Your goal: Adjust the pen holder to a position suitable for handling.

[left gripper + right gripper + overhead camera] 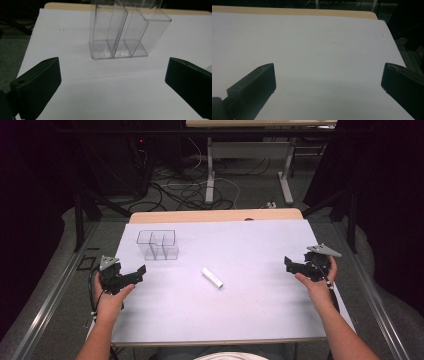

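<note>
High view: my left gripper (134, 276) and right gripper (295, 265) hover at the table's (260, 315) edges, jaws spread wide, holding nothing. The white tube (212, 277), perhaps a marker, lies mid-table; the clear organizer (157, 245) far-left looks empty. Nothing seems started.

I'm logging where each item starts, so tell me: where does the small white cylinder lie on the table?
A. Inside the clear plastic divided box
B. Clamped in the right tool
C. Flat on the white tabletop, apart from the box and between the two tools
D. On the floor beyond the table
C: the small white cylinder lies flat on the white tabletop, apart from the clear plastic divided box and untouched by the left tool or right tool.
</note>
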A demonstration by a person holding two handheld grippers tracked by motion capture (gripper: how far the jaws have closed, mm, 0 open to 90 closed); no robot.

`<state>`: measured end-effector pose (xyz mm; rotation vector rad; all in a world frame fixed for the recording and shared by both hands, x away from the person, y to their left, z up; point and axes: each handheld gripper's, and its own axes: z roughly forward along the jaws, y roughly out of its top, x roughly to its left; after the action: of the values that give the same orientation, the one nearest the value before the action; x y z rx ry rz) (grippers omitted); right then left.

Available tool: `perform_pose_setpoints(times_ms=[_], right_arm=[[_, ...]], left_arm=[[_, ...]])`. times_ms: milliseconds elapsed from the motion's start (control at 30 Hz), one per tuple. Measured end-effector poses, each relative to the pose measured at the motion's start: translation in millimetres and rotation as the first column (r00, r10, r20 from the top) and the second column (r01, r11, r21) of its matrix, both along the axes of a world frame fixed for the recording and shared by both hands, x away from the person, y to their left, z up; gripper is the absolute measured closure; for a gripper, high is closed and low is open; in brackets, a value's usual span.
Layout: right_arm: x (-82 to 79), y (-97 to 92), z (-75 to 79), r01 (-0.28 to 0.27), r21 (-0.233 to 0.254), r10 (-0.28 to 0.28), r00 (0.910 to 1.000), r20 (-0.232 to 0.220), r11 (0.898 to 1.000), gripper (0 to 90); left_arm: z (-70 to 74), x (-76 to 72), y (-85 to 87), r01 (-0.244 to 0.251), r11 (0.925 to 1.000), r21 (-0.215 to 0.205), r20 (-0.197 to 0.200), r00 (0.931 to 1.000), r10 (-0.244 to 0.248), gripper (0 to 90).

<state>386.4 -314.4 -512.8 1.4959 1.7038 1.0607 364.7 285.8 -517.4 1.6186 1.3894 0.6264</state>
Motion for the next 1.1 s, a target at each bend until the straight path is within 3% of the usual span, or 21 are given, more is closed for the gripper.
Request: perform_pose_setpoints(times_ms=[167,467,600,633,700,1100], right_arm=[[0.3,-1.2,0.2,0.012,0.01,-0.012,0.9999,0.007,1.0,0.0],[1.6,0.9,-5.4,0.005,-0.022,-0.005,0.9999,-0.01,1.0,0.0],[-1.1,0.6,-3.7,0.015,-0.01,-0.015,0.9999,0.002,1.0,1.1],[-2.8,0.0,-2.4,0.013,-0.015,-0.013,0.9998,-0.017,1.0,1.5],[-2.4,-0.3,-4.0,0.006,-0.008,-0.006,1.0,0.004,1.0,1.6],[-4.5,1.8,-3.2,0.018,0.013,-0.017,0.9998,-0.001,1.0,3.2]], left_arm=[[4.1,-1.6,1.5,0.0,0.9999,-0.011,0.016,0.9999,0.0,0.5],[12.8,-0.5,-3.6,0.003,0.9998,-0.02,0.039,0.9992,-0.002,1.3],[24.1,0.6,-4.9,-0.018,0.9971,-0.074,0.06,0.998,0.023,3.2],[27.1,1.1,-5.2,-0.03,0.9958,-0.086,0.069,0.997,0.036,5.2],[32.9,2.3,-4.9,-0.039,0.9945,-0.098,0.079,0.9958,0.047,8.5],[63.5,23.9,-2.2,-0.07,0.9946,-0.076,0.096,0.9924,0.077,11.3]])
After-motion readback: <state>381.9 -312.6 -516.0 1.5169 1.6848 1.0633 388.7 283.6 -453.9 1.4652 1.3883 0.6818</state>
